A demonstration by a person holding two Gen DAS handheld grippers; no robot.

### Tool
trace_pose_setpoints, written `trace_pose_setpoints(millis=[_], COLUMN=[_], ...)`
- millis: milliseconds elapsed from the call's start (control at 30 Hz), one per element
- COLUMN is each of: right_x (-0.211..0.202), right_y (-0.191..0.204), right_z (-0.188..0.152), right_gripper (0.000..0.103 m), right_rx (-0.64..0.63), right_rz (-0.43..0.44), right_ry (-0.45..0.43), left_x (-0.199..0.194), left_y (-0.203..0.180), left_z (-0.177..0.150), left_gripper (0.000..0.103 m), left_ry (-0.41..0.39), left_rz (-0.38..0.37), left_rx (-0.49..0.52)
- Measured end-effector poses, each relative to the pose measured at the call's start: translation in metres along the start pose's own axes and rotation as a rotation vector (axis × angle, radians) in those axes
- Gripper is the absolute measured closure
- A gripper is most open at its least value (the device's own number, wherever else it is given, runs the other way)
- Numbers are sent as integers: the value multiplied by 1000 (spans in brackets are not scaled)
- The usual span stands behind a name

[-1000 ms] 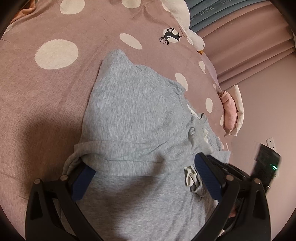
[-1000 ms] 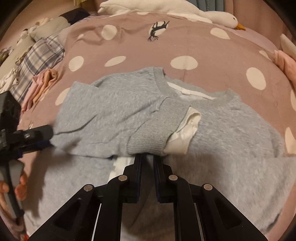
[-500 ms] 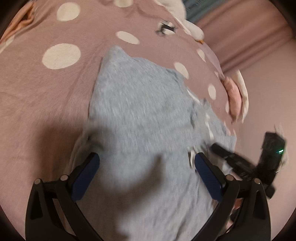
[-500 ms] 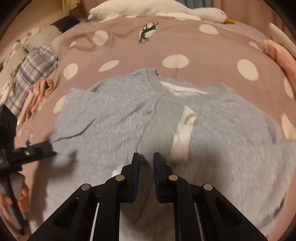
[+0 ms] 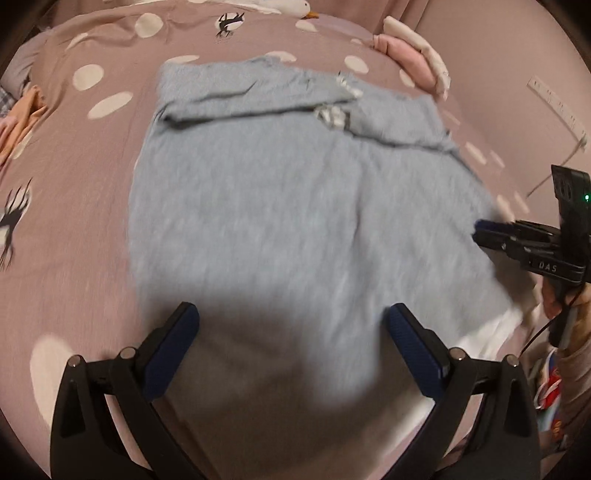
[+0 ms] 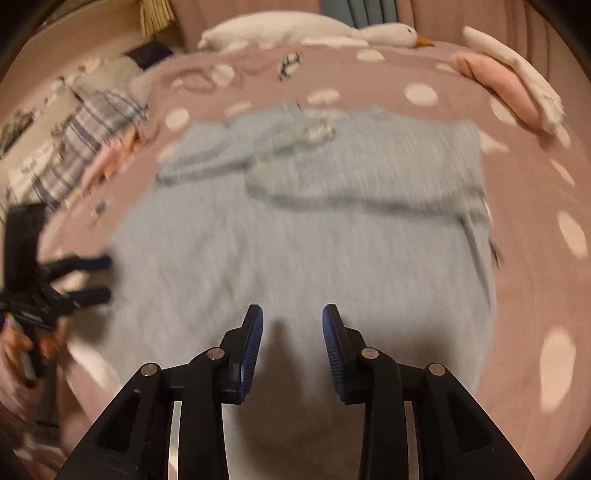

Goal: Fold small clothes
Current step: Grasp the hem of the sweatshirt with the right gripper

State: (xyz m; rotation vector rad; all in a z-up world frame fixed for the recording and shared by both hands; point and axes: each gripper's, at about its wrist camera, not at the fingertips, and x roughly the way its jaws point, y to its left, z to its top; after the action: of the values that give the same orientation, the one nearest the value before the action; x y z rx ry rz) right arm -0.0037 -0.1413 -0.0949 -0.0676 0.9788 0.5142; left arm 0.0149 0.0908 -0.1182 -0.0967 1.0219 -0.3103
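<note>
Spread flat across a mauve polka-dot bedspread (image 5: 85,155): a small grey sweater (image 5: 295,206), both sleeves folded inward over the chest, cuffs meeting near the neckline at the far end. White lining visible at the cuffs (image 5: 334,116) and along the near right hem (motion blur softening much of the knit in both views).

Hovering above the sweater's near hem: the left gripper (image 5: 291,325), jaws spread wide, blue pads clear of the cloth, nothing held between them. Off to its right, at the garment's side edge: the right gripper (image 5: 484,230), seen side-on there, fingers apparently close together. In the right wrist view, however, the right gripper (image 6: 291,325) plainly parted, a gap between its blue pads, empty, poised over the lower middle of the sweater (image 6: 303,229). At the left edge of that view, the left gripper (image 6: 98,277) with fingers apart beside the sweater's side.

Around the bed: a white goose plush (image 6: 314,31) along the far edge, a pink-and-cream folded pile (image 6: 509,92) far right, plaid cloth (image 6: 92,136) far left.
</note>
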Motion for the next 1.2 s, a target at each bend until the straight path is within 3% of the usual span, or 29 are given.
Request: trace_pose_setpoints(millis=[200, 267, 367, 467, 633, 733, 967, 1200], right_x=[-19, -36, -57, -71, -60, -51, -39, -30], right_y=[-5, -13, -28, -54, -91, -96, -86, -86], right_z=[-37, -42, -50, -57, -69, -80, -78, -69], right_gripper=[68, 68, 65, 44, 43, 43, 42, 42], right_rx=[5, 36, 103, 224, 433, 511, 527, 515], right_rz=[-32, -7, 46, 62, 113, 194, 267, 319], right_ry=[3, -17, -76, -131, -118, -116, -104, -89], left_x=[-29, -43, -63, -66, -57, -52, -39, -35], left_y=[0, 10, 24, 39, 47, 46, 46, 46], left_z=[-27, -37, -49, -52, -50, -46, -29, -24], left_gripper=[1, 1, 1, 1, 1, 1, 1, 2], left_ry=[-4, -6, -47, -52, -30, -25, -10, -11], left_rz=[49, 18, 35, -19, -139, -213, -311, -340], left_rx=[-15, -73, -142, -231, -329, -361, -417, -442])
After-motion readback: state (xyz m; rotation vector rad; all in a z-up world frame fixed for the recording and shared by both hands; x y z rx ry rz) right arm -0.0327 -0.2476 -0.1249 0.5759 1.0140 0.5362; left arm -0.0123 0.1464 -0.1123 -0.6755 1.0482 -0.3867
